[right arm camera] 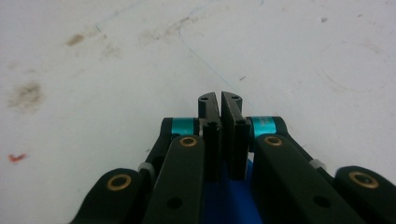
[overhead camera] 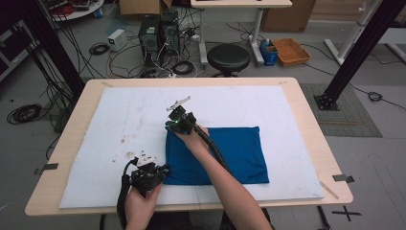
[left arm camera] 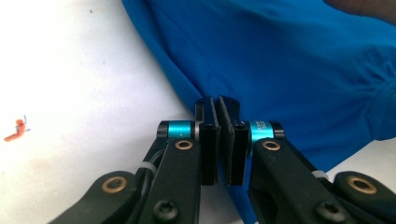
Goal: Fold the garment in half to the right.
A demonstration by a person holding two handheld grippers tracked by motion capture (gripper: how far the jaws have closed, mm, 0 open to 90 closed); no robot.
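From above, the blue cloth (overhead camera: pixel 225 155) lies folded on the white mat (overhead camera: pixel 119 120), toward the bench's near edge. The left gripper (overhead camera: pixel 163 173) pinches its near left corner; the right gripper (overhead camera: pixel 173 125) is at its far left corner.

In the left gripper view, jaws pressed together on the cloth's edge (left arm camera: pixel 280 70).

In the right gripper view, jaws pressed together, blue fabric (right arm camera: pixel 229 200) beneath; whether it is pinched I cannot tell.

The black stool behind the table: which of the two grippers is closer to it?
The right gripper. It sits mid-table at the blue cloth's far left corner, below the stool. The left gripper is at the cloth's near left corner, farther away.
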